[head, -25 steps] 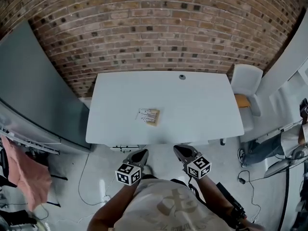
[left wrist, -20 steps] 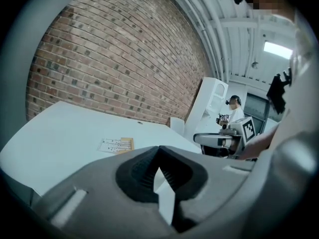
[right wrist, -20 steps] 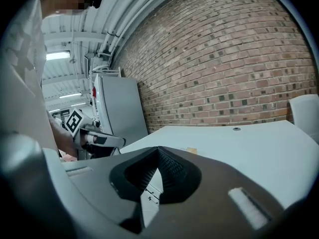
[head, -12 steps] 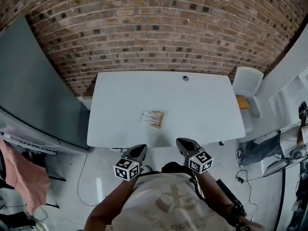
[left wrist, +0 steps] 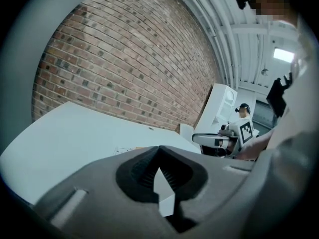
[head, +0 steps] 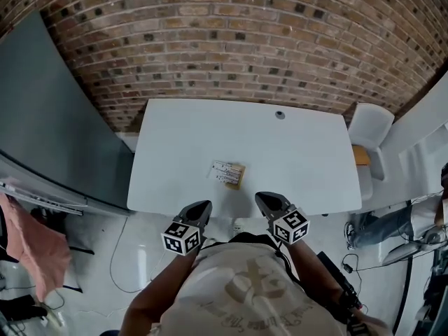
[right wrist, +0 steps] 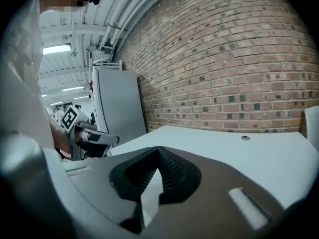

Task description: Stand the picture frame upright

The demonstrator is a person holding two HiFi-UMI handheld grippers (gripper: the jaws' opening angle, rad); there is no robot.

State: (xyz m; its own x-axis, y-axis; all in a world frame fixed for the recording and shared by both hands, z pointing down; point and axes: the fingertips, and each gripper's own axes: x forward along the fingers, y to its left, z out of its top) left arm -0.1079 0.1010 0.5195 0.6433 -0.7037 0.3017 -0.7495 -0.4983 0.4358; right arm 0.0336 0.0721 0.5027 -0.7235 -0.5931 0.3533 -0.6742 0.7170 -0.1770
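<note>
A small picture frame (head: 228, 173) with a wooden edge lies flat on the white table (head: 175, 138), near its front edge; a sliver of the frame (left wrist: 130, 149) shows over the left gripper's jaws. My left gripper (head: 200, 210) hangs just in front of the table edge, below and left of the frame, shut and empty. My right gripper (head: 266, 202) is at the table's front edge, below and right of the frame, also shut with nothing in it. Both are apart from the frame.
A brick wall (head: 231, 40) runs behind the table. A grey cabinet (head: 42, 124) stands on the left and a white chair (head: 371, 128) on the right. A small round grommet (head: 280, 115) sits near the table's back edge. Cables lie on the floor.
The view has shifted closer to the table. Both grippers have come forward from the floor area up to the table's front edge, still shut.
</note>
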